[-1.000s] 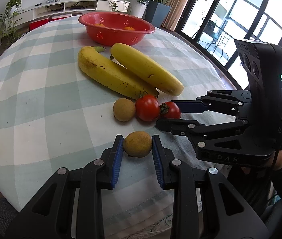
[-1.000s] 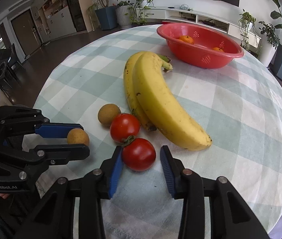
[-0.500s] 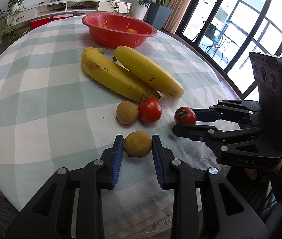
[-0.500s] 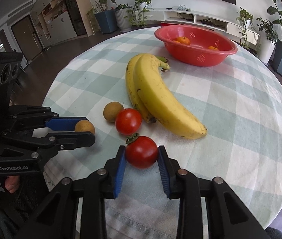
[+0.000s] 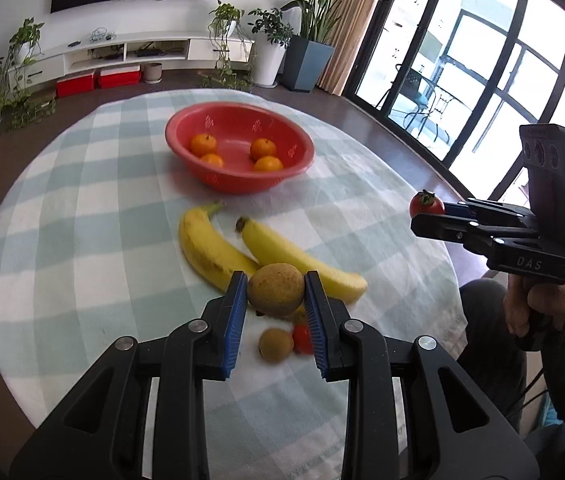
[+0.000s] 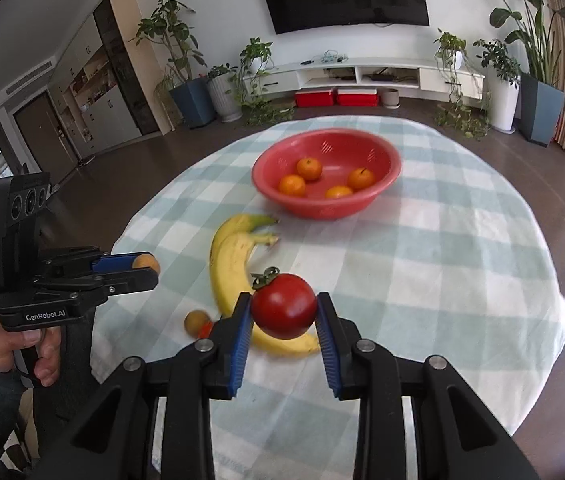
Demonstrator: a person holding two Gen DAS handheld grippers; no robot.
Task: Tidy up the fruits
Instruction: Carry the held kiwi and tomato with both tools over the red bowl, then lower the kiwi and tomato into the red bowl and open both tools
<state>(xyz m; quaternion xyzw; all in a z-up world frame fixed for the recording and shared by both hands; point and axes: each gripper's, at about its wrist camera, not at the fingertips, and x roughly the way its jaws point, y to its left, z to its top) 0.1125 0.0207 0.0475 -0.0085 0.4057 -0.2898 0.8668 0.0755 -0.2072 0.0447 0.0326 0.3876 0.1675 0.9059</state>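
Fruits could drop: left gripper point(image 5: 275, 300) pinches a round brown fruit point(image 5: 275, 289), right gripper point(image 6: 283, 312) a smooth tomato point(image 6: 283, 306), both mid-frame above the cloth point(image 6: 462, 272).

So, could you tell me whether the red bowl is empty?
Not empty: the red bowl holds four oranges.

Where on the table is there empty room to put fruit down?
The cloth is bare right of the bananas and of the red bowl. It is also bare left of the bananas. It's crowded near the front edge, where a brown fruit and a tomato lie by the bananas.
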